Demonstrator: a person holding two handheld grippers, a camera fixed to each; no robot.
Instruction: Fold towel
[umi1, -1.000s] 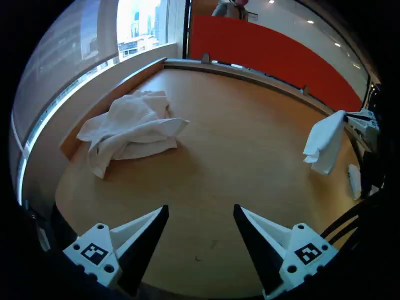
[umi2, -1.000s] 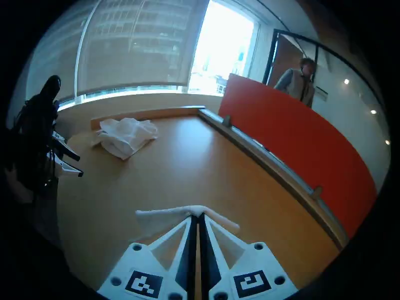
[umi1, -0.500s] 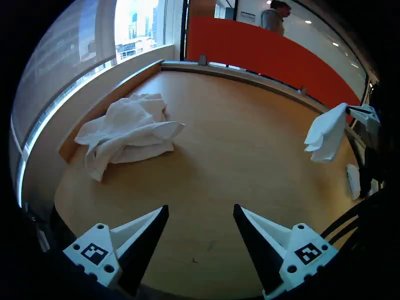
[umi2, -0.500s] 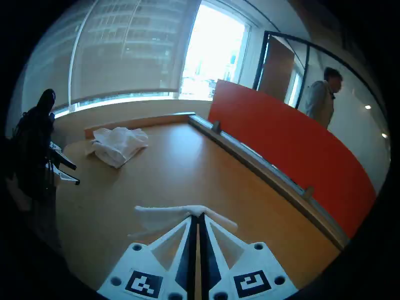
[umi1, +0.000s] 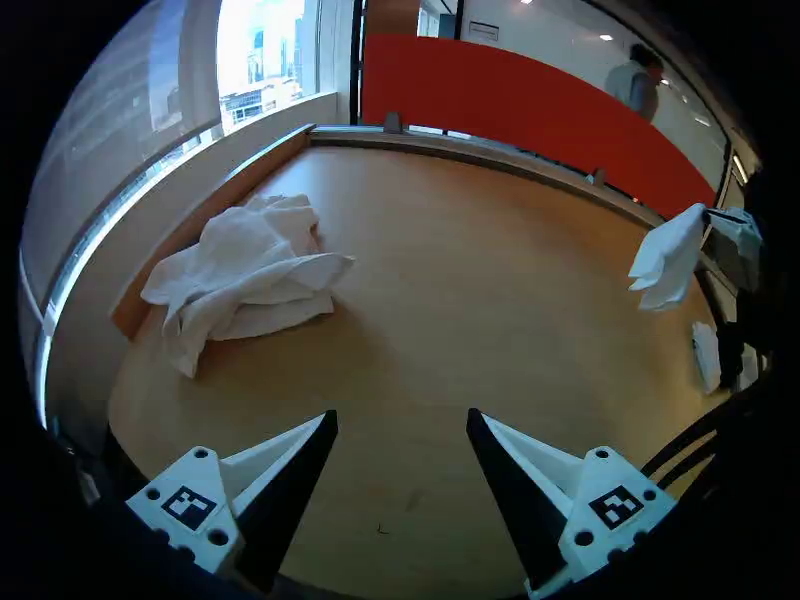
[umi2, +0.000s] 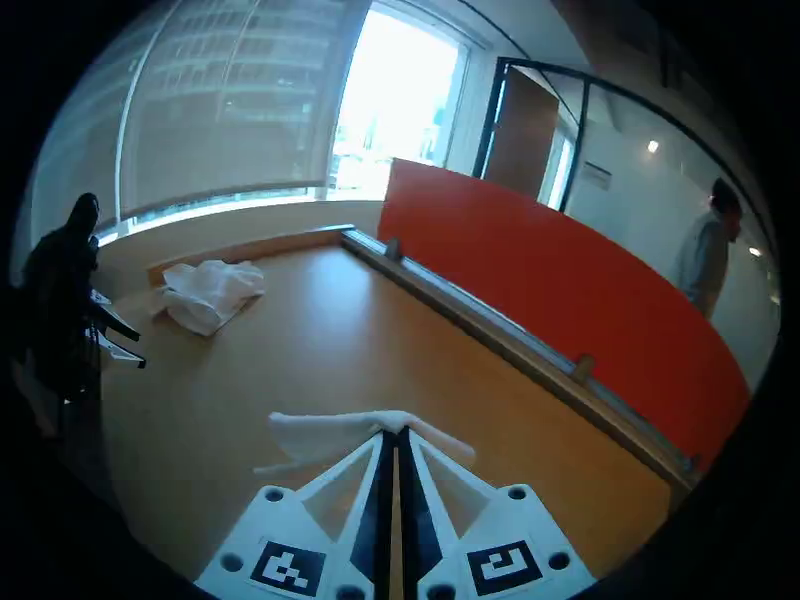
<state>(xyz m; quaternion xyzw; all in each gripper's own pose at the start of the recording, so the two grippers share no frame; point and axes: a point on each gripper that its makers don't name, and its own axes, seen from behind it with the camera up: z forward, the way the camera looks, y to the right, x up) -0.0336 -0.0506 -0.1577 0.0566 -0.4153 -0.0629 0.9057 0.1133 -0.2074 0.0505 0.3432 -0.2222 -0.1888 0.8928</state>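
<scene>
In the right gripper view my right gripper (umi2: 396, 436) is shut on the edge of a small white towel (umi2: 325, 437), which hangs above the wooden table (umi2: 330, 340). The left gripper view shows that same towel (umi1: 665, 258) dangling from the right gripper (umi1: 728, 228) at the far right. My left gripper (umi1: 400, 422) stands open over the table's near edge, holding nothing. A crumpled pile of white towels (umi1: 245, 275) lies by the window side, also seen as the pile (umi2: 208, 290) in the right gripper view.
A red partition (umi2: 560, 290) runs along the table's far edge, with a person (umi2: 710, 255) walking behind it. A raised wooden lip (umi1: 200, 215) and windows border the pile's side. Another white cloth (umi1: 707, 355) lies at the right edge. The left gripper (umi2: 112, 325) shows at far left.
The right gripper has lifted and swung its towel farther right and higher. Both views have turned slightly, and the person behind the partition has walked along it. The left gripper stays open.
</scene>
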